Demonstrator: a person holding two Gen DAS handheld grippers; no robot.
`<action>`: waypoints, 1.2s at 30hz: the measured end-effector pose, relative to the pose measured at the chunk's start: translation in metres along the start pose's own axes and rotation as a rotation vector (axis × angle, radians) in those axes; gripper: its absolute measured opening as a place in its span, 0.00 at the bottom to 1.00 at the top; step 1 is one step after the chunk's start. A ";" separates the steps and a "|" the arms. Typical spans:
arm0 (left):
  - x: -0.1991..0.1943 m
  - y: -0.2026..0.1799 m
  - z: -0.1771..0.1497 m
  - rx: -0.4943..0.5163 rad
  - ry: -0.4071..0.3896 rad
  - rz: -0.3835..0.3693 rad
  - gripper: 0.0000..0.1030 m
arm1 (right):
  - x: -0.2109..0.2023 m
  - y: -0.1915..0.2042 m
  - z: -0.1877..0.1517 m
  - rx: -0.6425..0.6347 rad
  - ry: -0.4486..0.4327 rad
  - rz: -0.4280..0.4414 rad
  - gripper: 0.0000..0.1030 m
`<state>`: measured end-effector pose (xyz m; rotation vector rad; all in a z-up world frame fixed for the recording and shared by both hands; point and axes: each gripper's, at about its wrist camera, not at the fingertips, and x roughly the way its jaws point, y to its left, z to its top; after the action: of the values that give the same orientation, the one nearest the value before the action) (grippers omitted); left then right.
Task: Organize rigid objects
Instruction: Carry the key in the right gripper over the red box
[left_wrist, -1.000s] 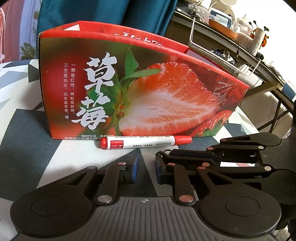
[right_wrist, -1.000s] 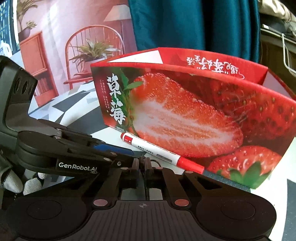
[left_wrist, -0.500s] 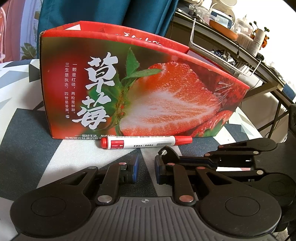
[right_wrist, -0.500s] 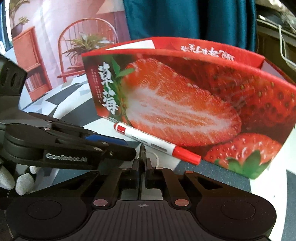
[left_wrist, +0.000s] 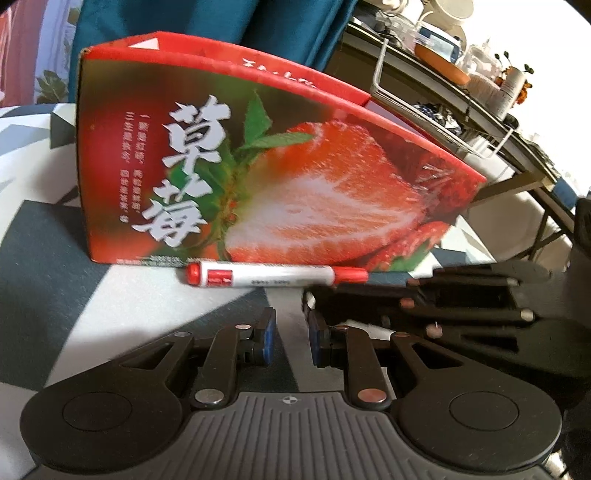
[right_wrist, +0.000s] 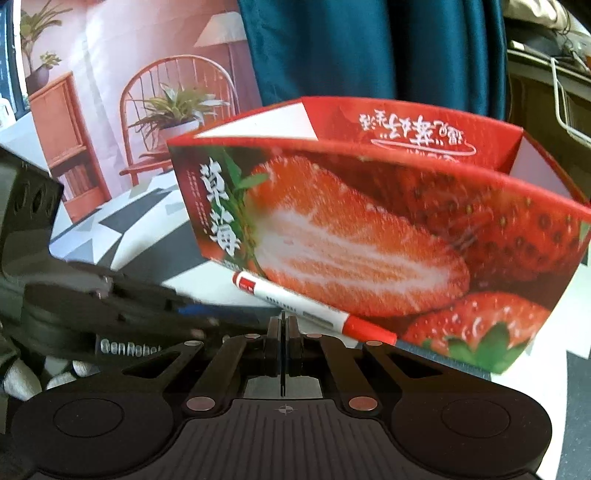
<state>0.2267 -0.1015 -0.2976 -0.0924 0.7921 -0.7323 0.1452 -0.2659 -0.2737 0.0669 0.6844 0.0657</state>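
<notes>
1. Against the foot of the open red strawberry-printed cardboard box (left_wrist: 280, 177) lies the white marker with red cap (left_wrist: 275, 276), on the grey-and-white patterned tablecloth (left_wrist: 40, 266).
2. The left gripper (left_wrist: 288, 334) stands slightly parted, holding nothing.
3. The right gripper (right_wrist: 283, 341) is fully closed, empty, just short of the marker.

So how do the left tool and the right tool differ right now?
The left tool stands slightly open, with a bare gap between its blue pads; the right tool is shut, fingers together, nothing visibly between them. The right tool's tips sit right by the marker; the left tool is short of it. Both are empty and point at the marker lying along the foot of the strawberry box.
</notes>
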 end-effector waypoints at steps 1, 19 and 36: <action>0.000 -0.001 -0.001 0.002 0.003 -0.007 0.20 | -0.001 0.000 0.002 0.000 -0.005 0.002 0.01; -0.013 -0.004 0.007 0.015 -0.070 0.020 0.20 | -0.029 0.020 0.025 -0.025 -0.066 0.034 0.01; -0.069 -0.021 0.029 0.096 -0.242 0.046 0.06 | -0.063 0.047 0.060 -0.116 -0.148 0.002 0.01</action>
<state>0.2017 -0.0796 -0.2274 -0.0741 0.5256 -0.6989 0.1330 -0.2265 -0.1837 -0.0391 0.5313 0.1012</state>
